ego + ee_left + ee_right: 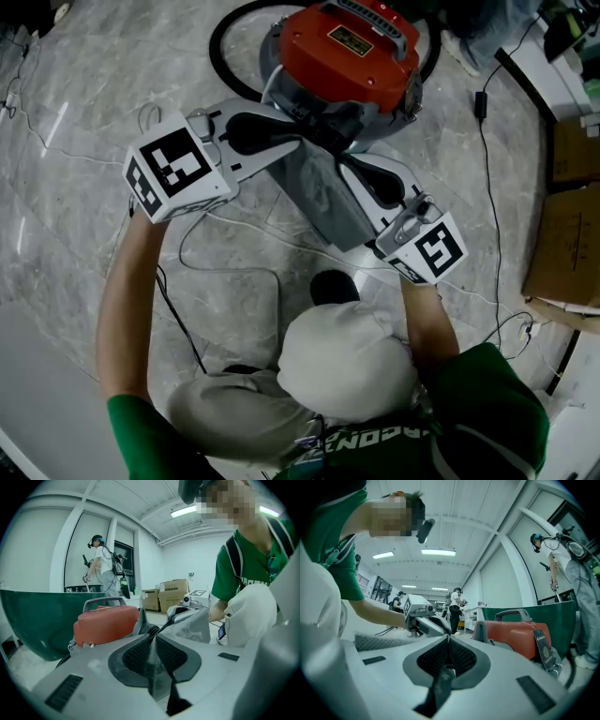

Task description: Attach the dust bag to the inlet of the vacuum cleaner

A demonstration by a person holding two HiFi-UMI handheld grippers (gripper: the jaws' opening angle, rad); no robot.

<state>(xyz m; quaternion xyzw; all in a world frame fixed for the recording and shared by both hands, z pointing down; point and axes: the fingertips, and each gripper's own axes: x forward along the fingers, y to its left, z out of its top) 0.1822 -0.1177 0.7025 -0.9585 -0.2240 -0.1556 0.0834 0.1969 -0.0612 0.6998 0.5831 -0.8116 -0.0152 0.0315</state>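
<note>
The red vacuum cleaner (352,42) stands on the marble floor at the top of the head view. A grey dust bag (323,192) hangs just in front of its lower body, stretched between both grippers. From the left, my left gripper (298,141) is shut on the bag's upper edge; in the left gripper view grey fabric (194,627) is pinched between its pads (140,653). My right gripper (345,164) comes in from the lower right and is shut on the bag's other edge, with fabric (382,641) trailing off its closed jaws (449,641). The inlet itself is hidden behind the bag.
A black hose (225,56) loops round the vacuum's left side. Thin cables (225,272) trail over the floor near my knee (342,361). Cardboard boxes (567,253) sit at the right edge. A green barrier (37,620) and other people (103,569) are behind the vacuum.
</note>
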